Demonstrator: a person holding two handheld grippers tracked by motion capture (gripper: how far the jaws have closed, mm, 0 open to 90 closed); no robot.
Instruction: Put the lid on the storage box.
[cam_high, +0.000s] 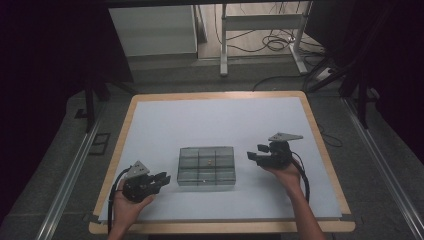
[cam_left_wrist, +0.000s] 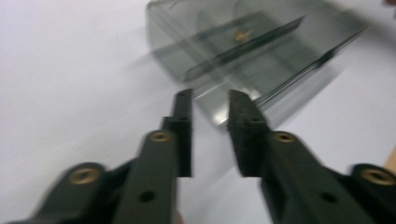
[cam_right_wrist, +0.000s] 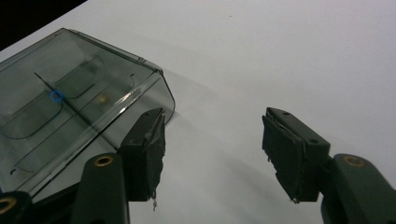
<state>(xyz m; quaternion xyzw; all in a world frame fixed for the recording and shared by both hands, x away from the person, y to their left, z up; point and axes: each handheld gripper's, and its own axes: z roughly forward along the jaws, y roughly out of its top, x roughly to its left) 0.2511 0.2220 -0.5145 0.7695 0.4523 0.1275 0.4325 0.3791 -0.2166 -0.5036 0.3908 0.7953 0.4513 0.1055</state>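
You are holding both grippers, left (cam_high: 162, 178) and right (cam_high: 254, 154), with jaws apart beside the closed box (cam_high: 206, 165), nothing gripped, so the work looks barely begun.

Left tool (cam_high: 161, 178): black body, grey three-cornered plate on top, black cable looping off at 7 o'clock. Right tool (cam_high: 256, 154): same black build, same grey plate, black cable trailing toward 5 o'clock. Forearms bare, no sleeves visible.

Left gripper view: two black jaws, brass-coloured screw inserts (cam_left_wrist: 160, 136) along each arm, small round holes beside them, dark blocky pads at the tips.

Right gripper view: black jaws with brass inserts (cam_right_wrist: 103, 161); pads (cam_right_wrist: 286, 151) faced with worn dark tape, edges frayed, a loose thread hanging off the one at 8 o'clock.
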